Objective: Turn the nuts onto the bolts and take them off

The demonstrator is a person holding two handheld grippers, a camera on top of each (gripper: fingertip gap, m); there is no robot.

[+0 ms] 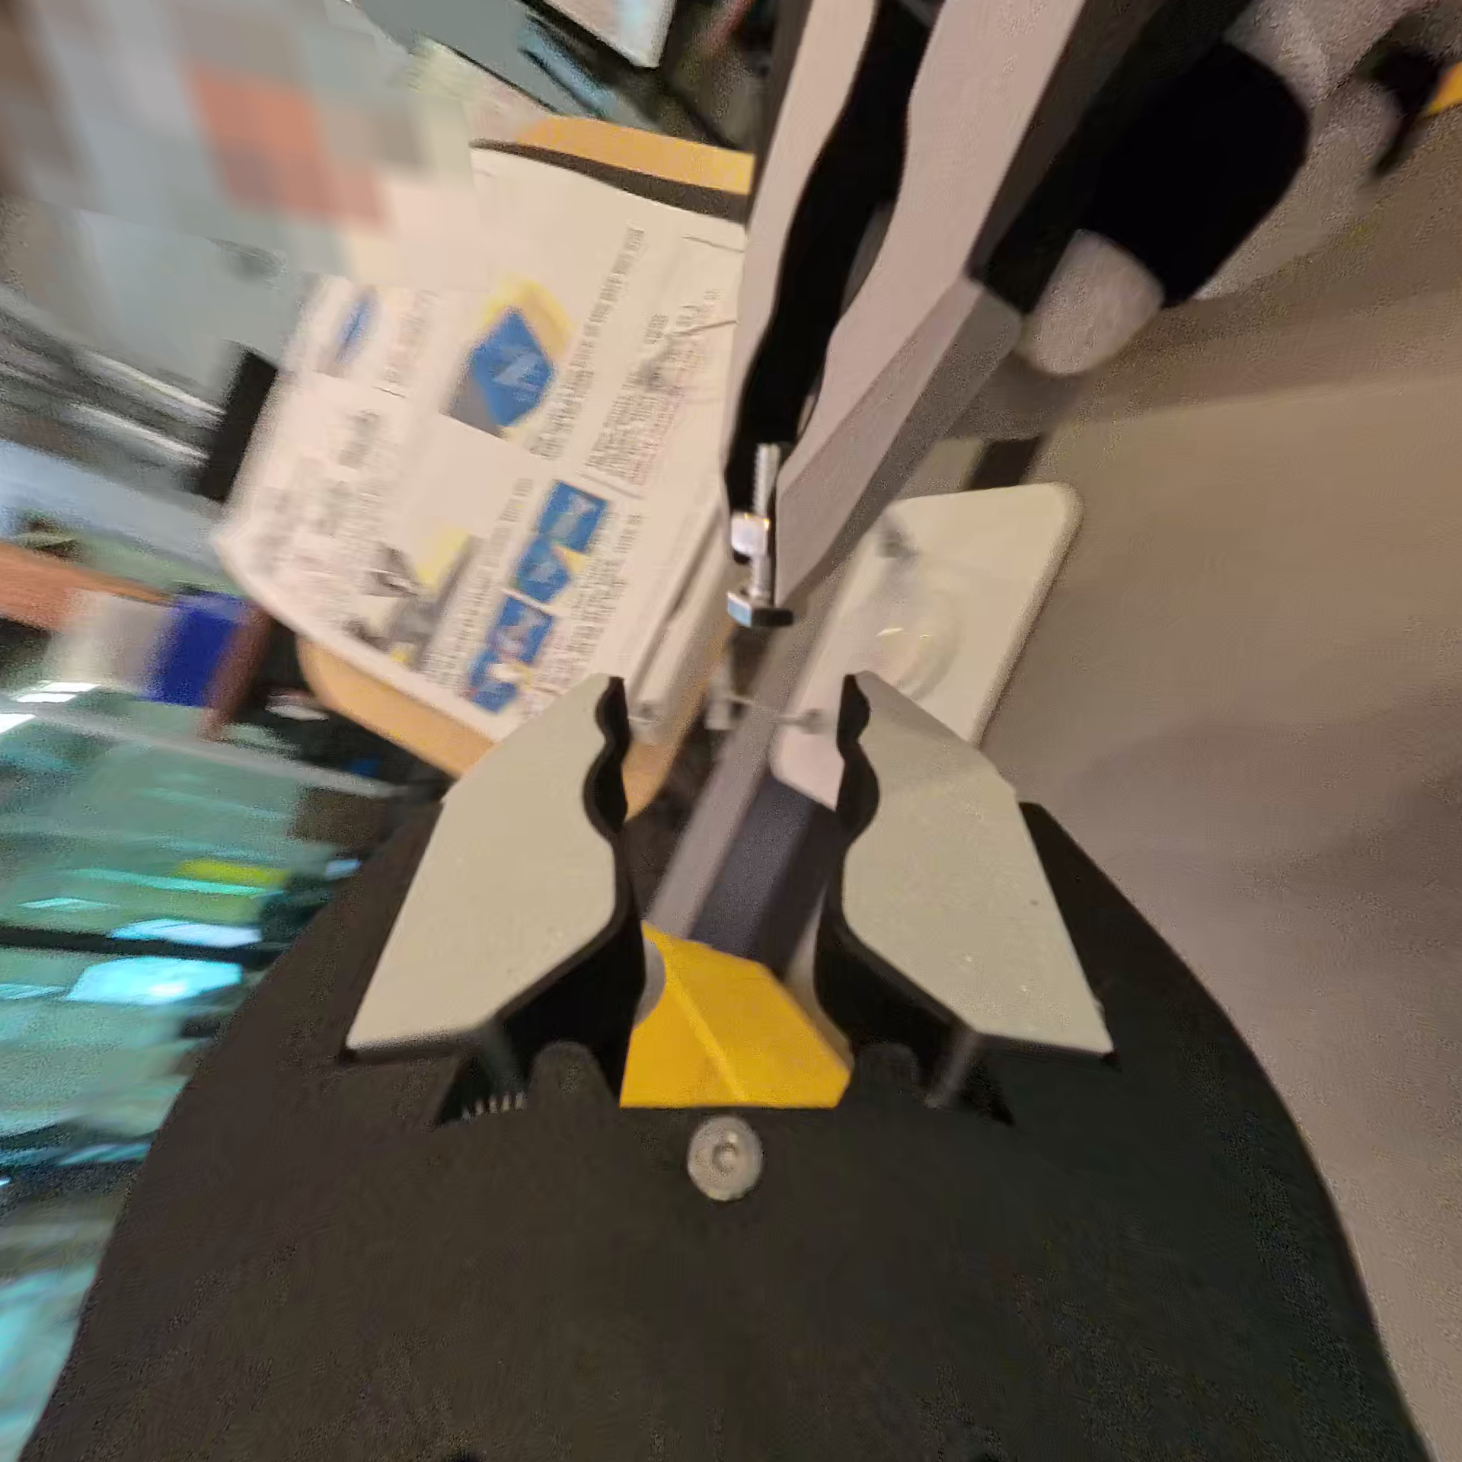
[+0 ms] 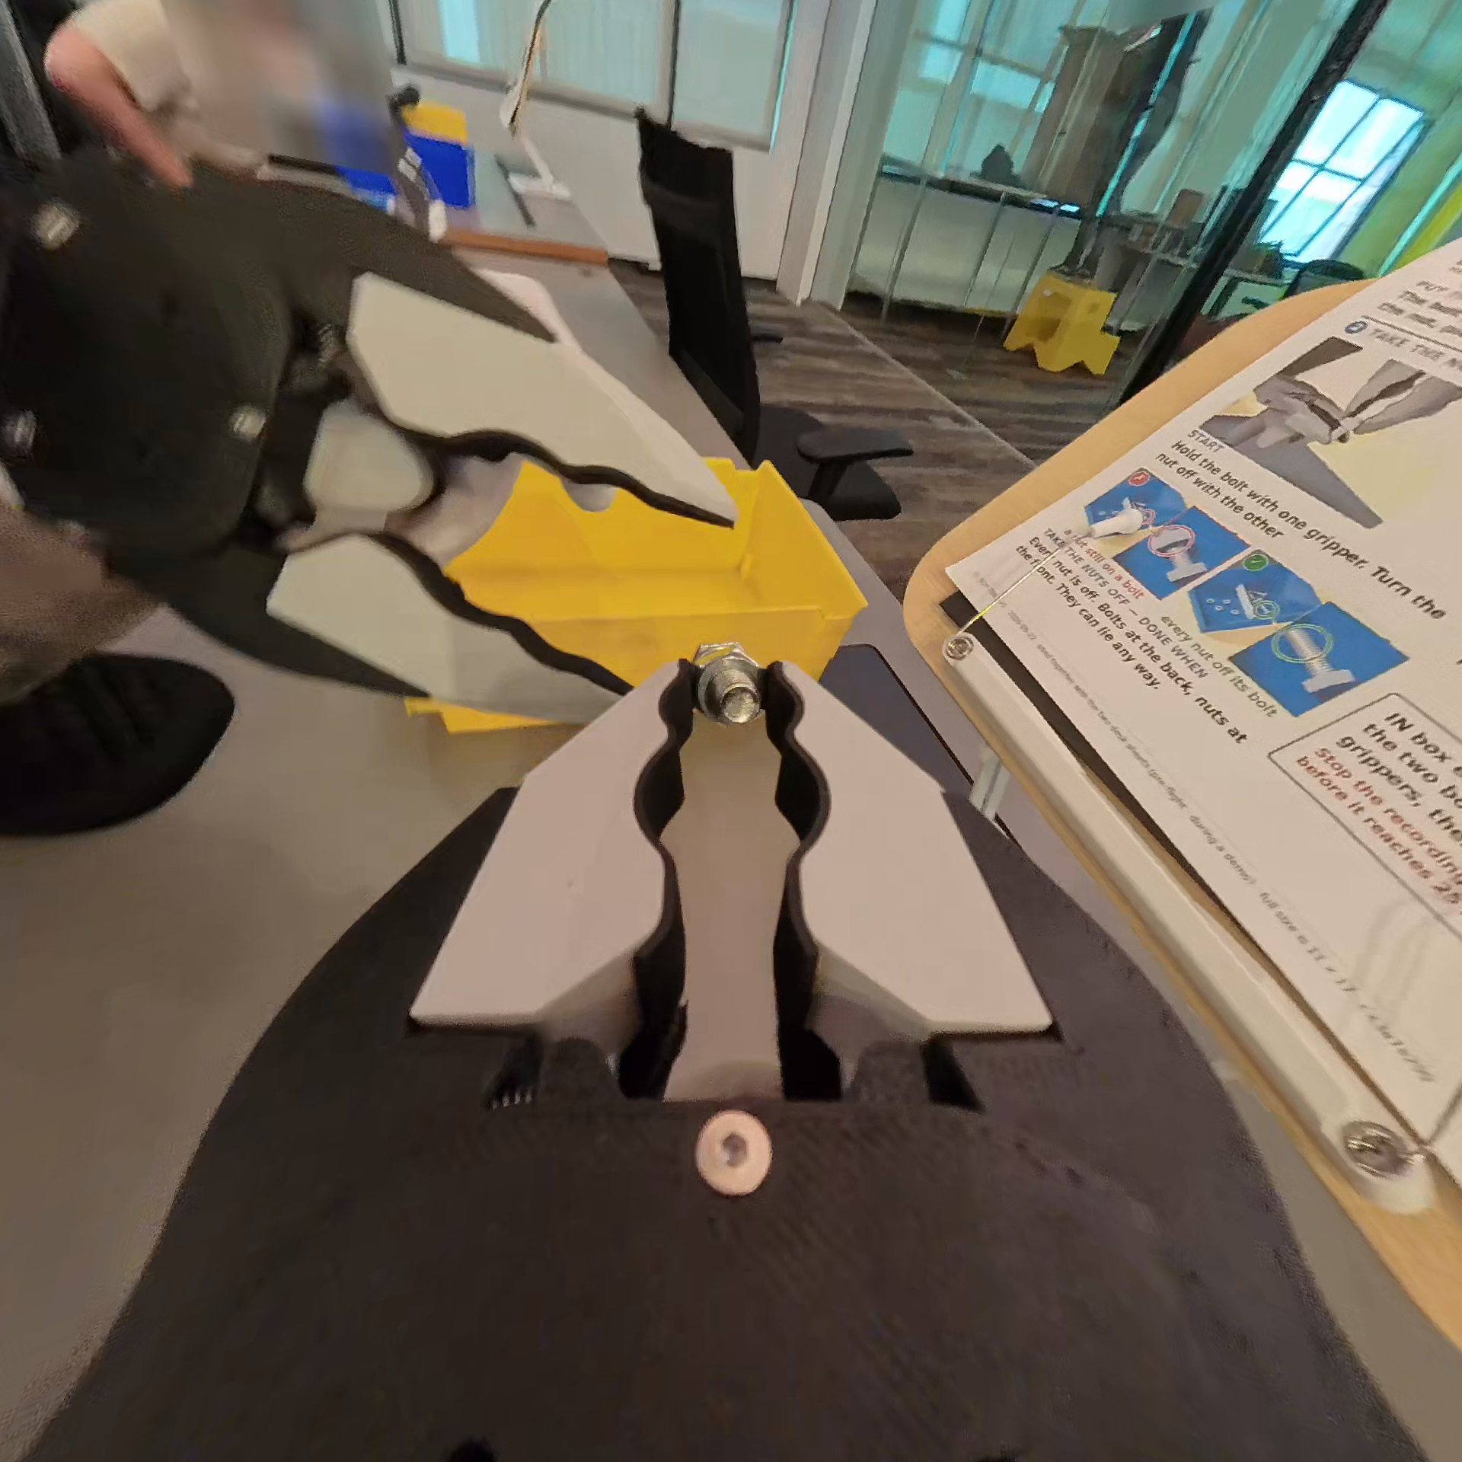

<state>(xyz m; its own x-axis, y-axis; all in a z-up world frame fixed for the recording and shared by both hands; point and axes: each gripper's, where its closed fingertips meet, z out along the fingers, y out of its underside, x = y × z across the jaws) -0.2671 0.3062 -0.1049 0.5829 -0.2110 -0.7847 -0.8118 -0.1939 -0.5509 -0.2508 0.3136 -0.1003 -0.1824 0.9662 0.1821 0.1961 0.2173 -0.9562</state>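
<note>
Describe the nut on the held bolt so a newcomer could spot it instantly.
Start at the yellow bin on the grey table. In front of it the right gripper pinches a silver bolt at its fingertips. The nut is the silver hex piece threaded partway along the bolt, the only nut in view.

Bright, even daylight from the windows (image 2: 1337, 166); left wrist view motion-blurred, both views bowed at the edges.

bolt (image 2: 732, 696): shiny metal | bin (image 2: 672, 570): smooth yellow plastic | sheet (image 2: 1266, 633): paper
</note>
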